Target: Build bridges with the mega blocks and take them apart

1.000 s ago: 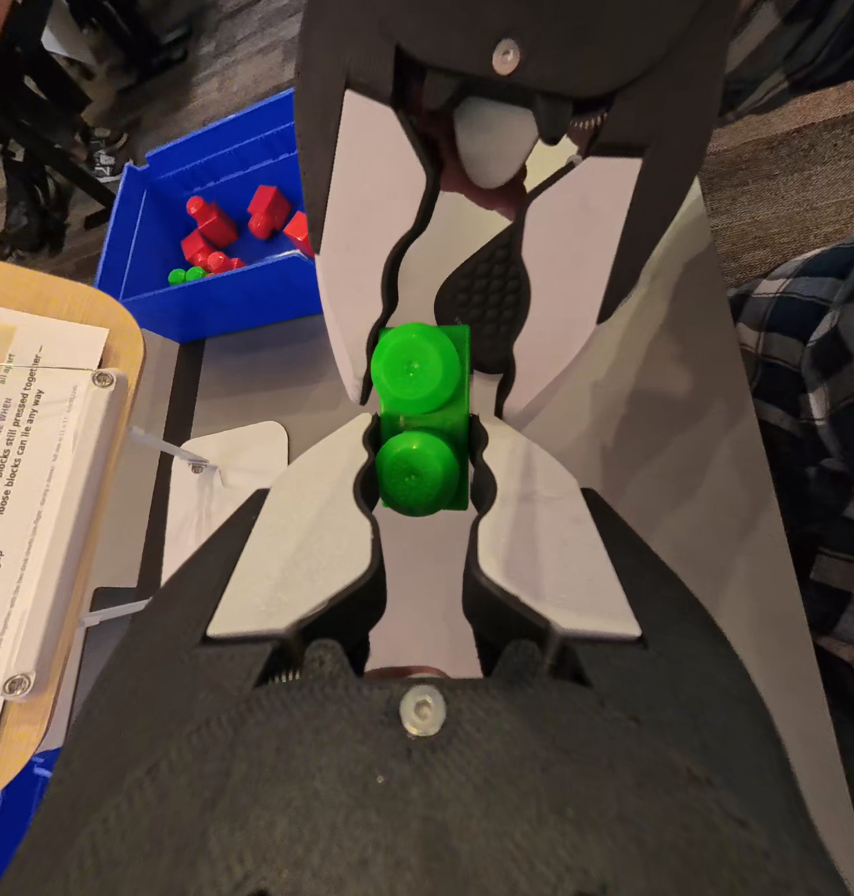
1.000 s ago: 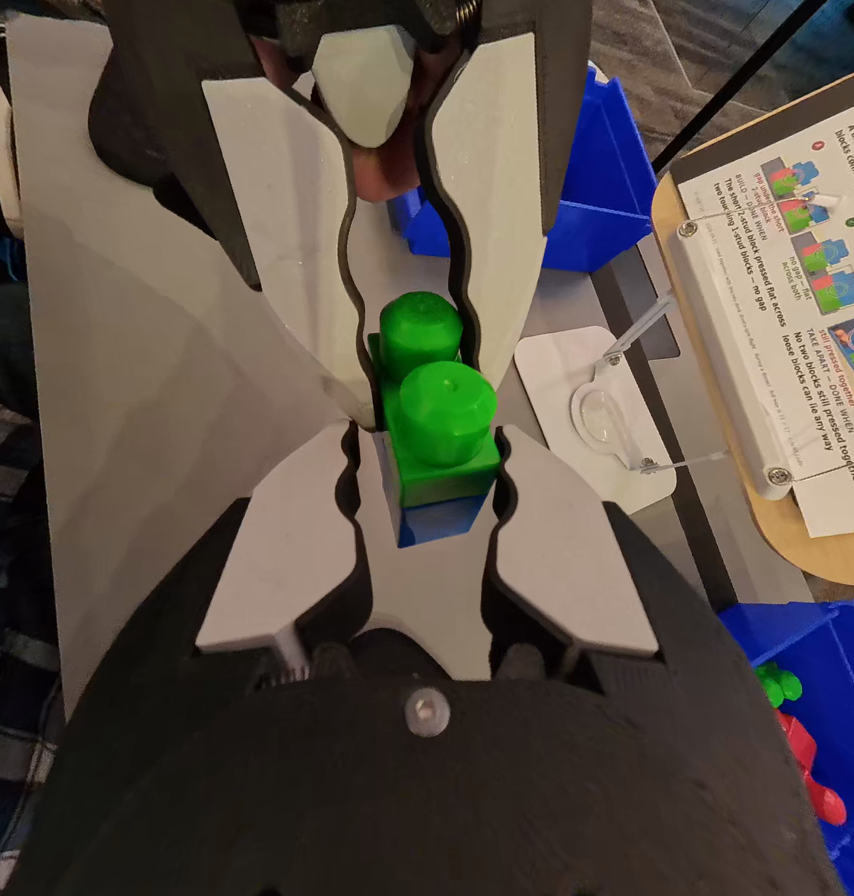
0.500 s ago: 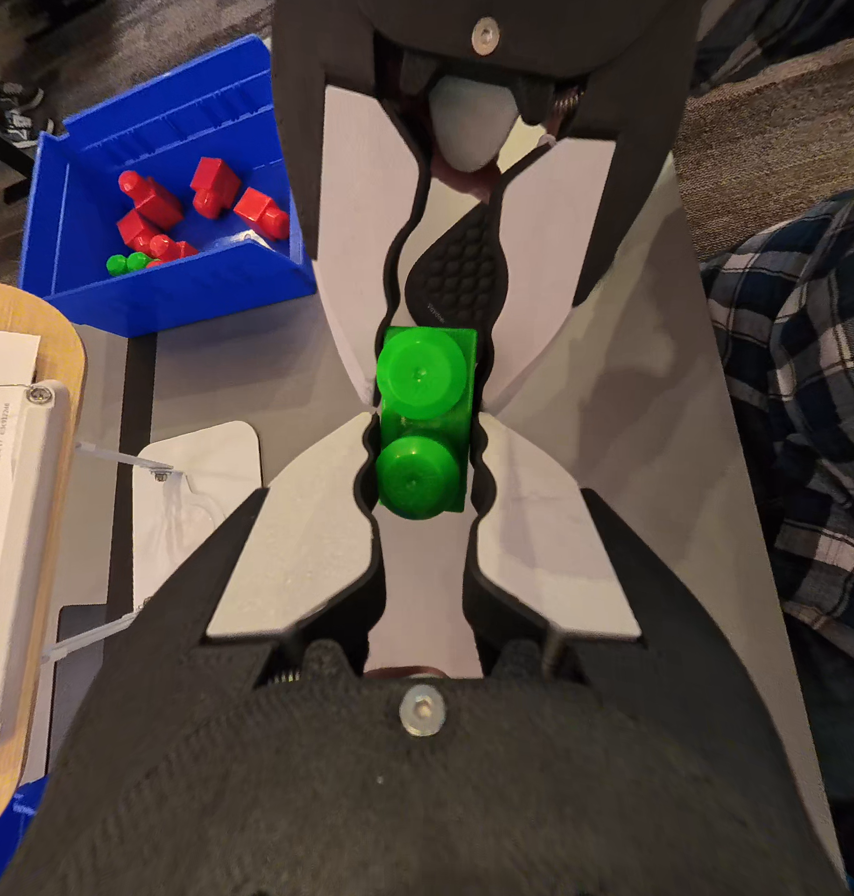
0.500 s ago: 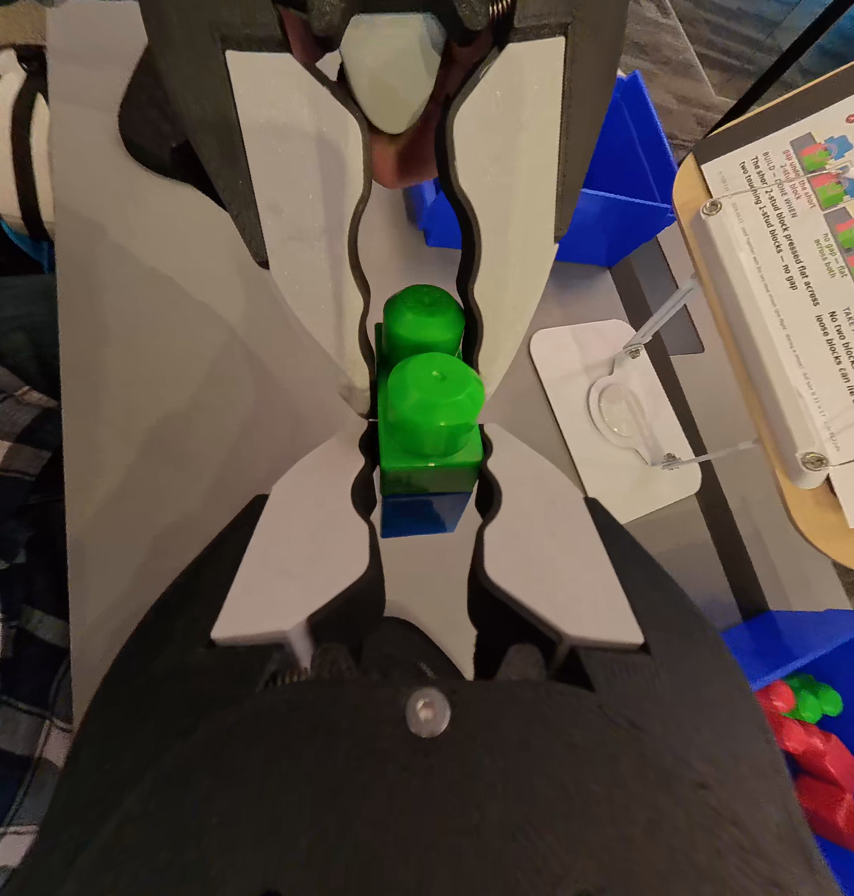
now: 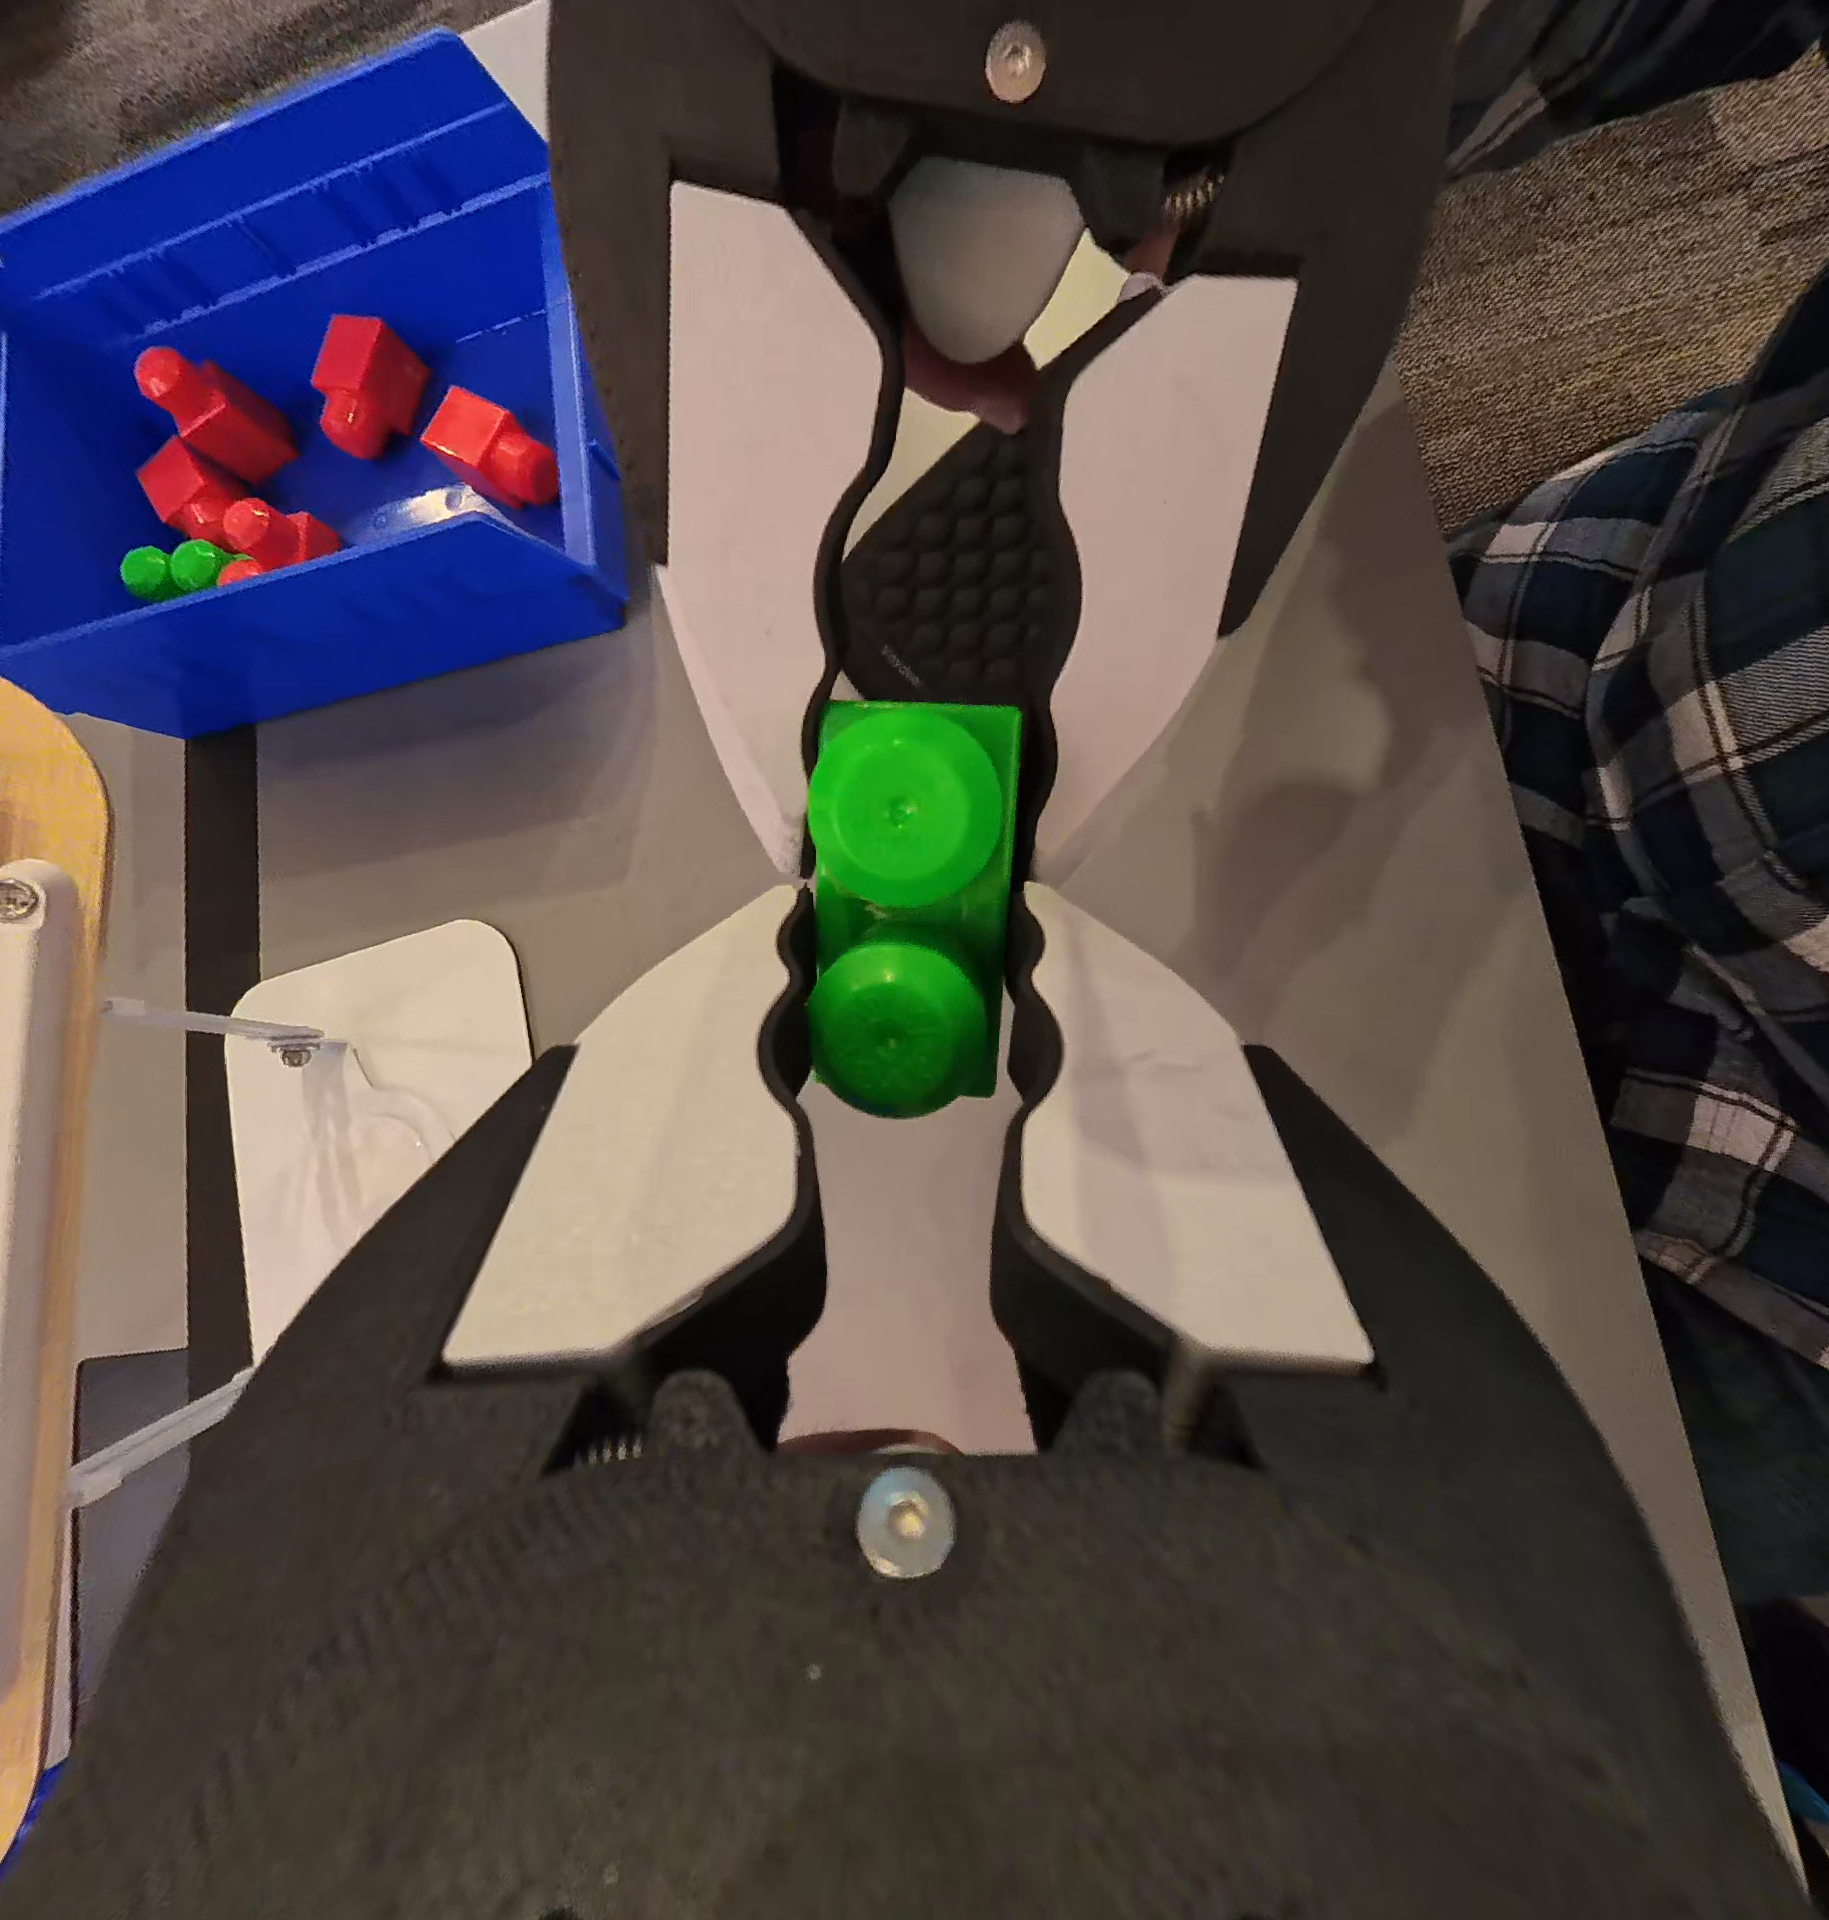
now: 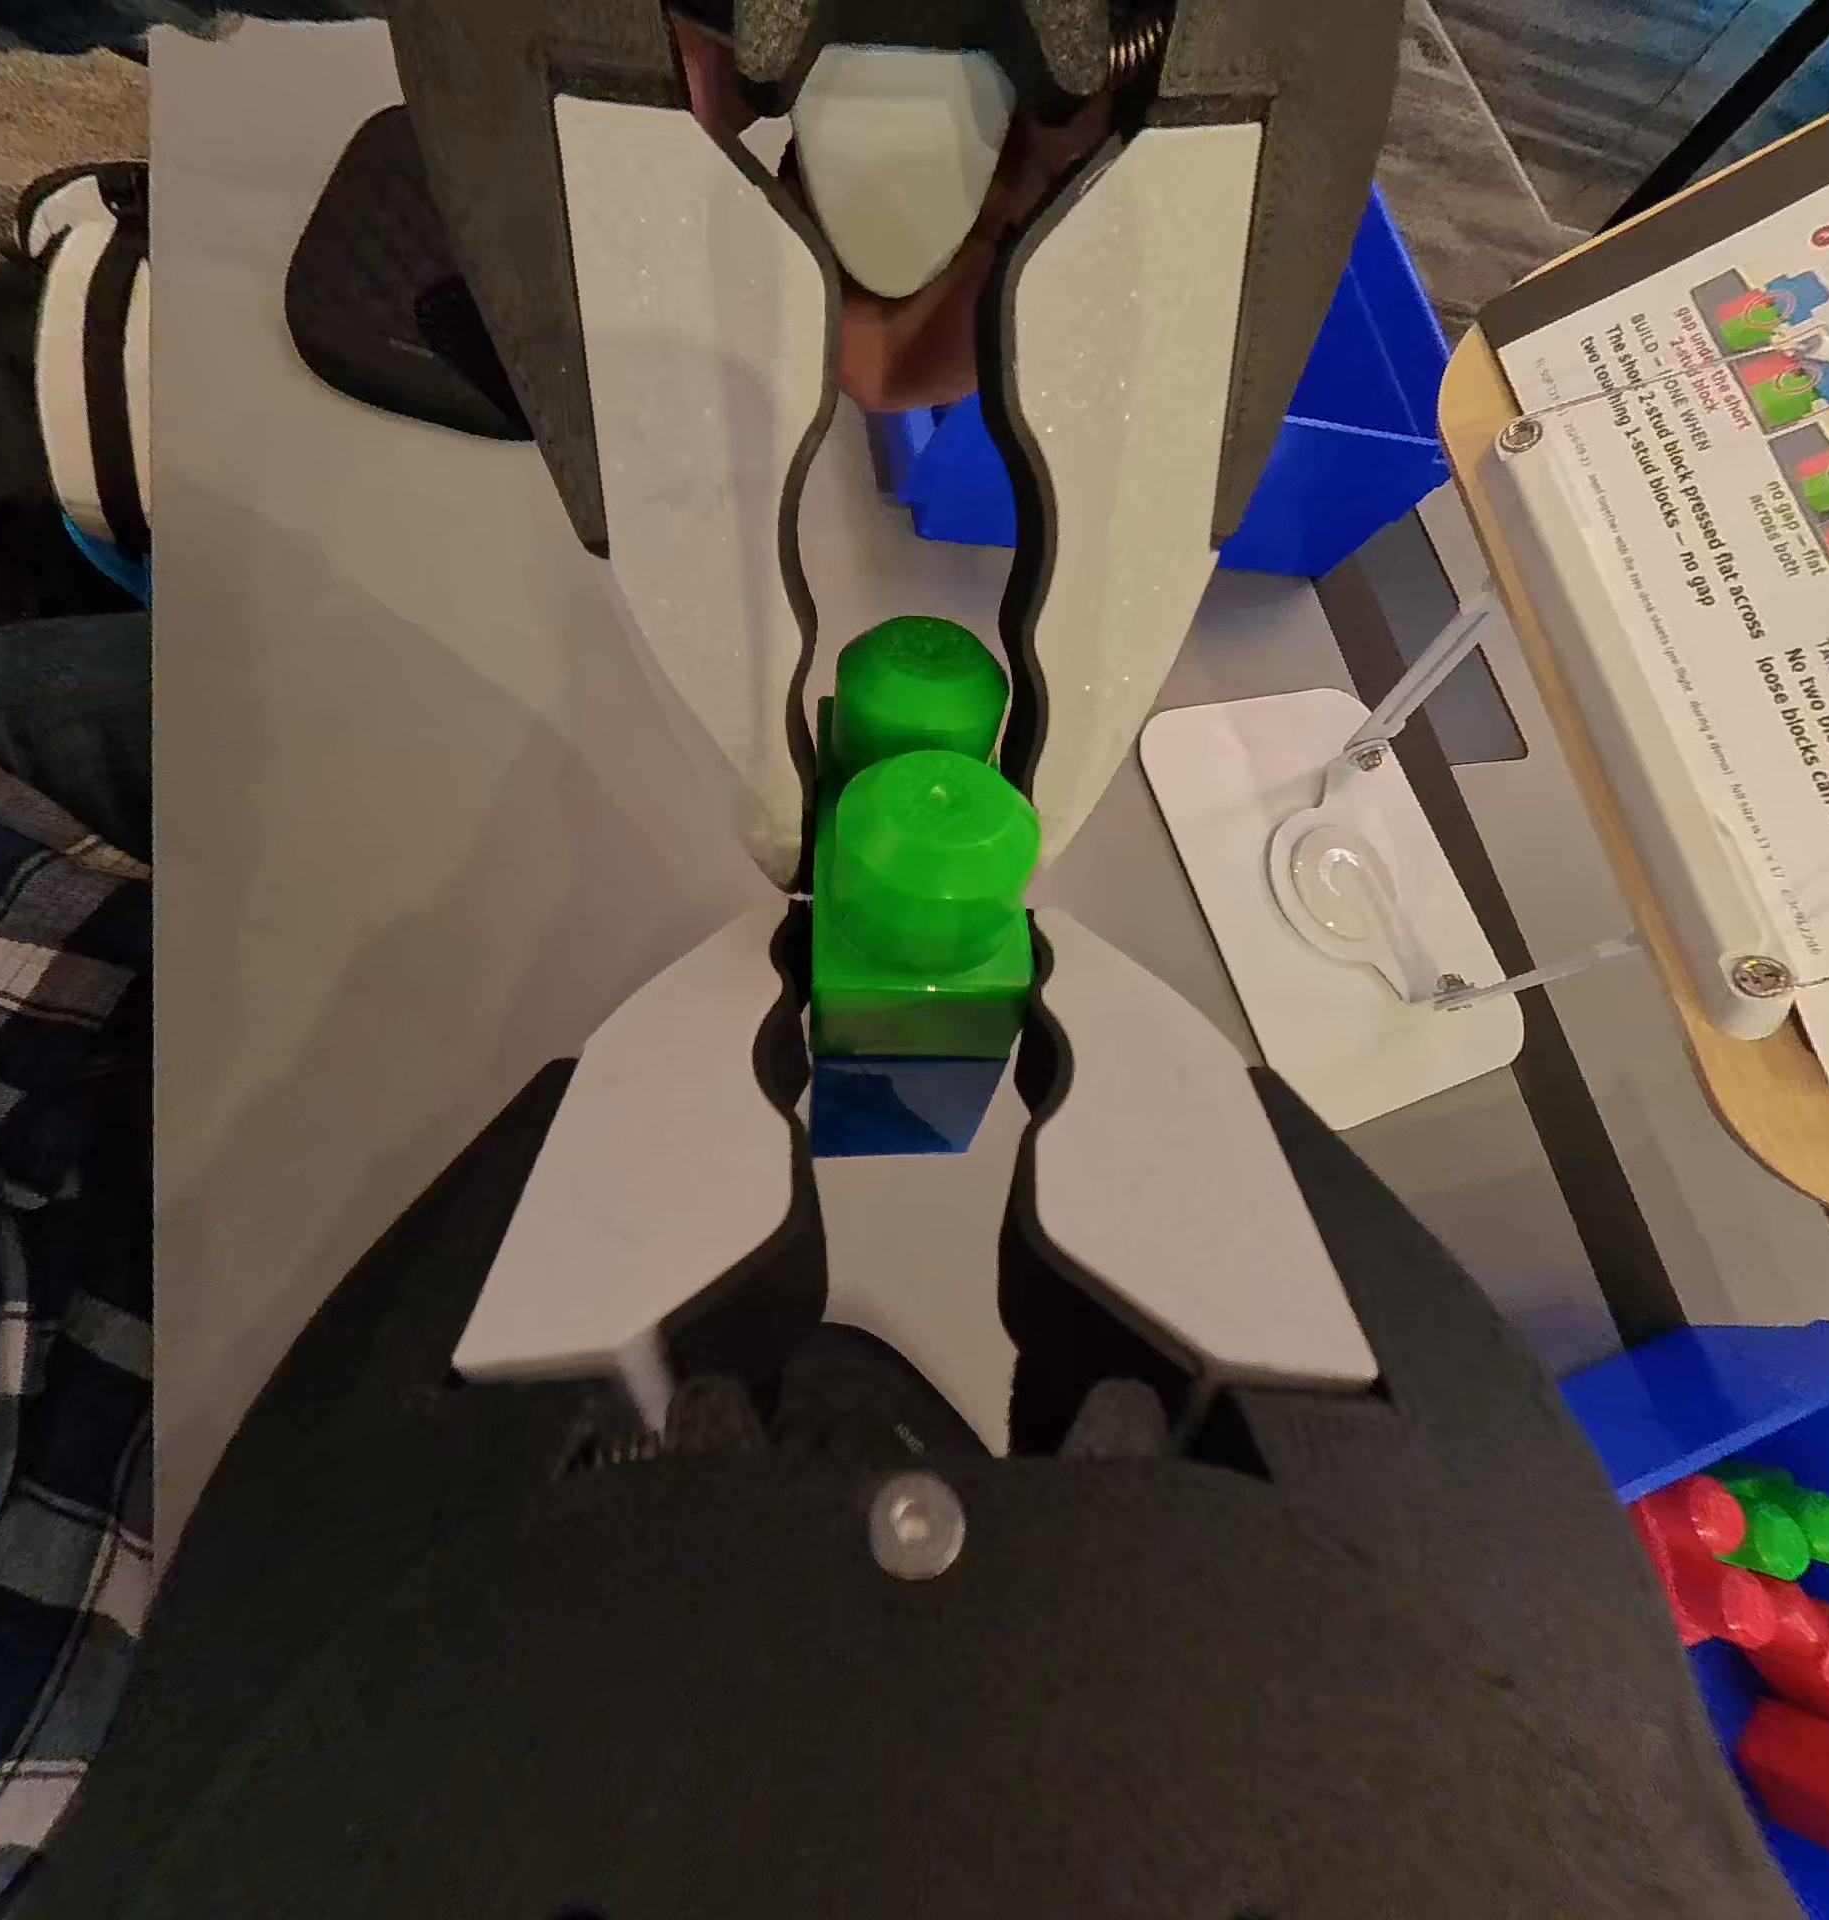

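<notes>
Green block (image 5: pixel 915 904): two-stud, studs up, centre of the grey table (image 5: pixel 1305 883), landmark.
Blue block (image 6: pixel 894 1101): directly under green block, stuck to it.
My left gripper (image 5: pixel 908 997): clamped on green block's near end, pads pressing both sides.
My right gripper (image 6: pixel 915 987): clamped on the same stack from the opposite end, pads on green block.
Blue bin (image 5: pixel 297 644): beyond green block, left; red and green blocks inside.
Instruction card (image 6: pixel 1720 623): right of green block.

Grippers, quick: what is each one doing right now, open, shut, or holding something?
Left gripper: shut on the green block, near end.
Right gripper: shut on the same green block, opposite end; a blue block sits underneath it.
</notes>
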Tool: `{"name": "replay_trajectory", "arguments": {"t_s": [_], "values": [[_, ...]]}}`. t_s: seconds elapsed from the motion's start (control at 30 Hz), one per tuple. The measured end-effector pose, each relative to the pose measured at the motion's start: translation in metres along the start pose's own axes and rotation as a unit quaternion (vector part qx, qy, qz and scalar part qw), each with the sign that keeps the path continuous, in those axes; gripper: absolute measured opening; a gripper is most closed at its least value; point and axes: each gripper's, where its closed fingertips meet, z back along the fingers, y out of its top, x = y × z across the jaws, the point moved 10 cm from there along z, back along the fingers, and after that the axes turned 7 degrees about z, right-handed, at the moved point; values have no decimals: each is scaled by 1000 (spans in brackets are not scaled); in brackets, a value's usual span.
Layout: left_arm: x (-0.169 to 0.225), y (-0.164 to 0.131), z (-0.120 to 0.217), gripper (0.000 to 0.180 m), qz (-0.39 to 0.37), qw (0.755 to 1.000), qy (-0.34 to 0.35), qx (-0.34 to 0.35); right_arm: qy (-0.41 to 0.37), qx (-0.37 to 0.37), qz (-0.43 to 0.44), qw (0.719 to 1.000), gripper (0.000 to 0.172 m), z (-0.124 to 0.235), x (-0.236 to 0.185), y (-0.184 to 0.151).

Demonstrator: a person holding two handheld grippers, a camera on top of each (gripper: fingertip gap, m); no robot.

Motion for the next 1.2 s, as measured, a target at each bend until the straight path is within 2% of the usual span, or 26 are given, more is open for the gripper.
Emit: {"name": "replay_trajectory", "arguments": {"t_s": [0.17,0.27,0.37,0.43,0.53,0.63,0.7,0.8,0.9,1.0,1.2], "values": [[-4,3,5,34,13,999,-7,33,7,32,-27,999,37,5,6,-3],[-8,7,18,37,12,997,18,70,10,57,-58,997,37,9,13,-7],[-13,8,31,46,21,993,36,109,17,89,-94,991,37,14,21,-13],[-15,7,38,56,22,988,68,136,24,136,-140,981,37,19,30,-18],[-12,2,39,83,20,968,168,187,30,240,-239,940,37,30,46,-29],[-4,-2,23,92,-21,932,302,200,65,362,-345,863,37,34,59,-40],[2,-3,8,92,-53,899,385,202,87,415,-392,816,37,31,62,-45],[10,3,-10,97,-89,863,443,224,101,451,-429,776,37,22,61,-47],[12,11,-21,96,-104,847,465,233,123,472,-444,751,37,14,55,-45],[10,13,-24,91,-119,829,489,243,139,470,-449,747,37,7,49,-41],[10,10,-25,82,-131,835,471,252,154,485,-462,727,37,2,45,-43]]}}
